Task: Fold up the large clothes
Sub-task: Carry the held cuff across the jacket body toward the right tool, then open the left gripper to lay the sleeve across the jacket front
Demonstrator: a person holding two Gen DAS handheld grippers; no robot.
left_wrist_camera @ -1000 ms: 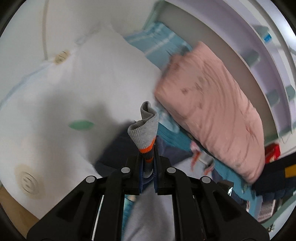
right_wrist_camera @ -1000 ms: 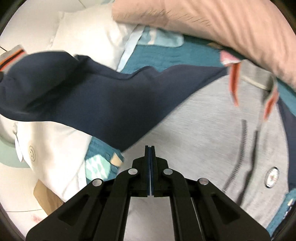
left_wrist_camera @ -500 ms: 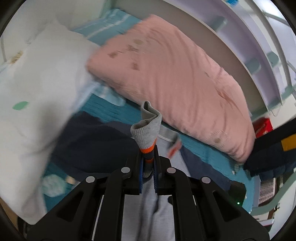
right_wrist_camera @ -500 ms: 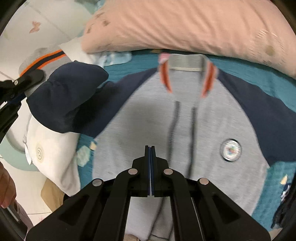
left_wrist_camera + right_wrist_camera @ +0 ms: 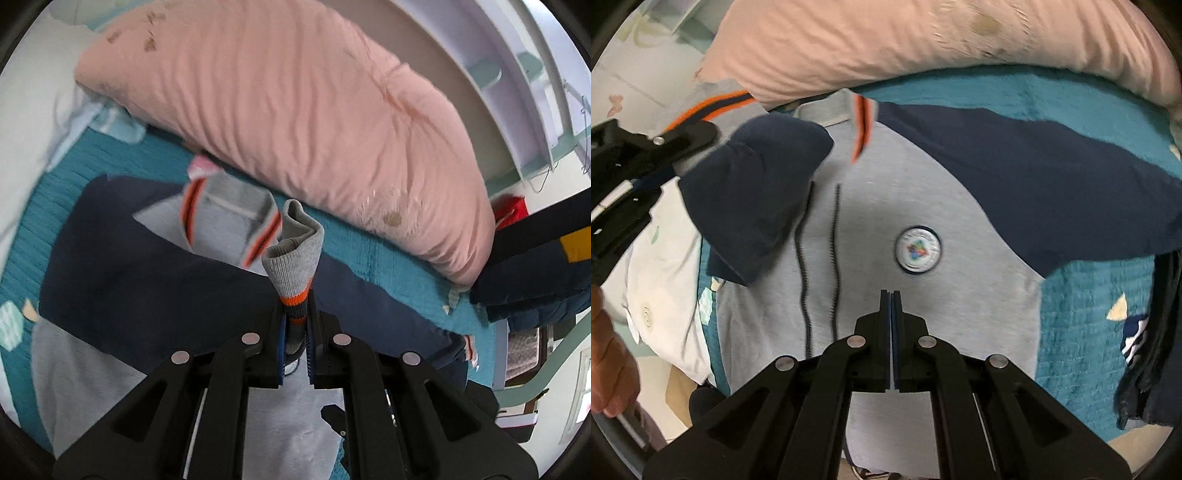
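While pinched, cuff (image 5: 293, 254) between fingers (image 5: 277, 343)

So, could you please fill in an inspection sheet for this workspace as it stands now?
Surface: teal bedspread, mostly covered.
Job's things: grey and navy jacket lying front up, zip shut, round badge showing; one navy sleeve lifted over the chest, the other sleeve spread flat.
Clutter: pink duvet along the top edge; white pillow beside the jacket; dark clothes at the side.
Grippers: left tongs shut on the striped cuff; right tongs shut, empty, above the jacket front.
Cables: nothing seen.
Surroundings: white shelving behind the bed.
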